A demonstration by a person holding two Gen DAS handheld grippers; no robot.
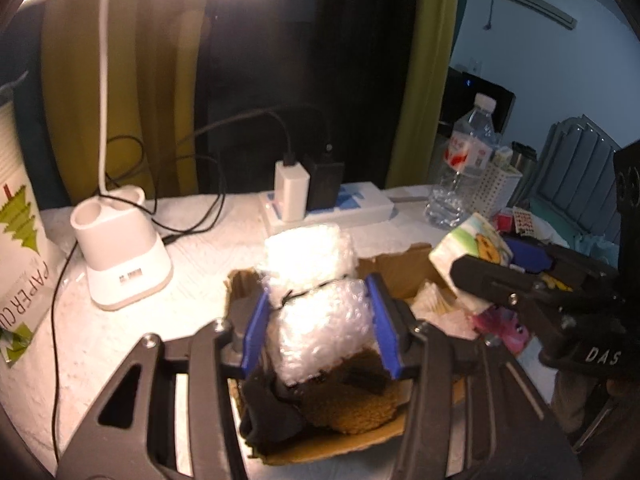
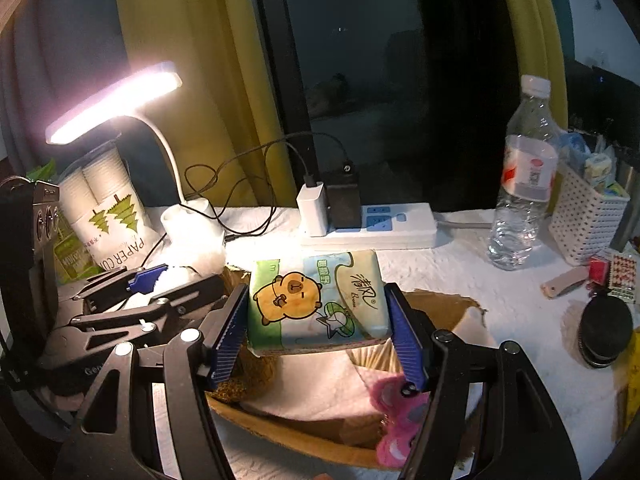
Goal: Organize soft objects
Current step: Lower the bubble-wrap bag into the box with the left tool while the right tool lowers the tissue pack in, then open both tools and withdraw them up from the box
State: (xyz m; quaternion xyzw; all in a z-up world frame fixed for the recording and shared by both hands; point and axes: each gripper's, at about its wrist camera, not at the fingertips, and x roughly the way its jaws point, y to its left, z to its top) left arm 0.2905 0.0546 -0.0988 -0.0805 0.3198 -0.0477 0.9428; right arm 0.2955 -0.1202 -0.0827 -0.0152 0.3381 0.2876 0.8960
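A: left gripper (image 1: pixel 320 320) is clamped on a bubble wrap roll (image 1: pixel 316 300), right over the cardboard box (image 1: pixel 400 268).

B: yep, and the right gripper (image 2: pixel 320 332) is squeezing the tissue pack (image 2: pixel 316 300) above the same box, pink plush (image 2: pixel 400 412) underneath.

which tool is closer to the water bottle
Right. The right tool, gripping the tissue pack, is over the cardboard box's side nearer the water bottle. The left tool, holding the bubble wrap bundle, is further away, near the lamp base.
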